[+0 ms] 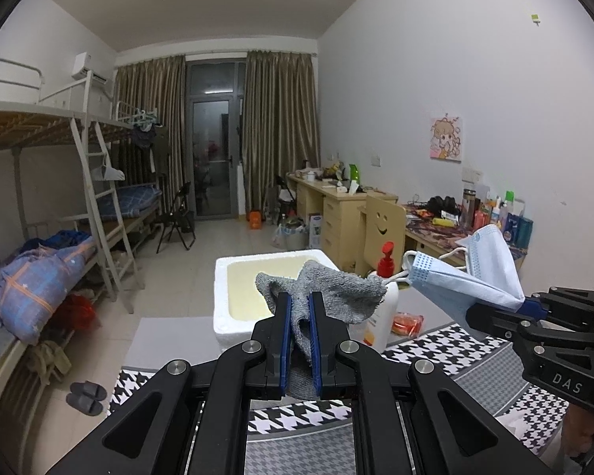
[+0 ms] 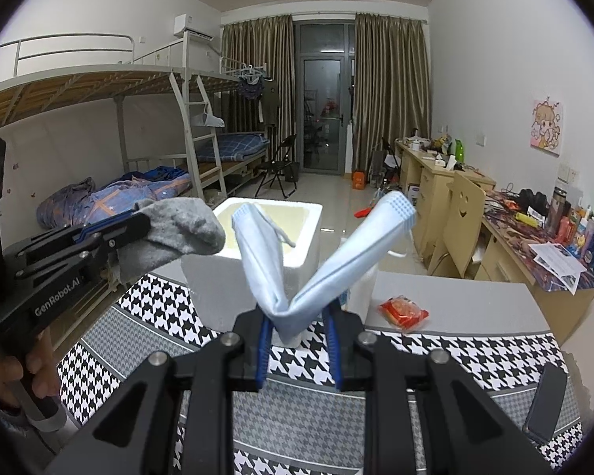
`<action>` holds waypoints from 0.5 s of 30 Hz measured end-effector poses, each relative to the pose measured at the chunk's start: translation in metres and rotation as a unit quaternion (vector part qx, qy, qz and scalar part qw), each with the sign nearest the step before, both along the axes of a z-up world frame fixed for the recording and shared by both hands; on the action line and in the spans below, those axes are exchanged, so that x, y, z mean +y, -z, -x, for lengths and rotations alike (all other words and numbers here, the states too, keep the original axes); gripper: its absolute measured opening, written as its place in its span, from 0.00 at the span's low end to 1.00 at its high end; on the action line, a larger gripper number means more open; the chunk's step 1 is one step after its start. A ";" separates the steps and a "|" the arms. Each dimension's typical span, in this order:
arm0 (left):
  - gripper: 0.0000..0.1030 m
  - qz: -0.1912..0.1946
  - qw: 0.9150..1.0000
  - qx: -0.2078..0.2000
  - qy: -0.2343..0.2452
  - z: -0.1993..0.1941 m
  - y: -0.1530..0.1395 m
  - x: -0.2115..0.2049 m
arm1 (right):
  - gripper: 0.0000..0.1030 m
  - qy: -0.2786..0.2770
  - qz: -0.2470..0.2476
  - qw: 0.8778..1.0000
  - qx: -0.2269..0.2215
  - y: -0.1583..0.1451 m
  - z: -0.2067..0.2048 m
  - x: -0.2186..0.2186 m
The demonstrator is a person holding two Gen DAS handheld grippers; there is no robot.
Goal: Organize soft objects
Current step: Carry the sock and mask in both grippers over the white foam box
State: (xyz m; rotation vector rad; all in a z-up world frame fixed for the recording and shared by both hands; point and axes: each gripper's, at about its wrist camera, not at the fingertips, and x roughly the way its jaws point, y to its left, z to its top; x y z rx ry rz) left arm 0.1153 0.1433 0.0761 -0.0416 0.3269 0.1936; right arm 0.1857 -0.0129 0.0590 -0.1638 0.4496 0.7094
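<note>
Here, left wrist view: left gripper (image 1: 299, 308) clamps grey sock (image 1: 328, 297) at centre, before foam box (image 1: 233, 273); houndstooth cloth (image 1: 447, 348) below.
Right wrist view: right gripper (image 2: 297, 328) pinches blue mask (image 2: 316, 261) at centre; bunk beds (image 2: 138, 126) left, desks (image 2: 447, 186) right.

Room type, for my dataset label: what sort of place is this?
Most likely a shared dormitory room: metal bunk beds with a ladder along one wall, cluttered study desks along the other.
</note>
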 end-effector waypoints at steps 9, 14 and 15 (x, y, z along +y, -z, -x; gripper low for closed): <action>0.09 -0.002 1.000 -0.001 -0.006 -0.009 -0.007 0.007 | 0.27 -0.003 0.005 1.000 -0.005 -0.007 -0.004 0.012; 0.09 -0.003 1.000 -0.002 -0.009 -0.014 -0.011 0.009 | 0.27 0.002 0.006 1.000 -0.008 -0.010 -0.007 0.018; 0.09 -0.003 1.000 -0.003 -0.011 -0.014 -0.012 0.010 | 0.27 0.003 0.006 1.000 -0.008 -0.011 -0.008 0.018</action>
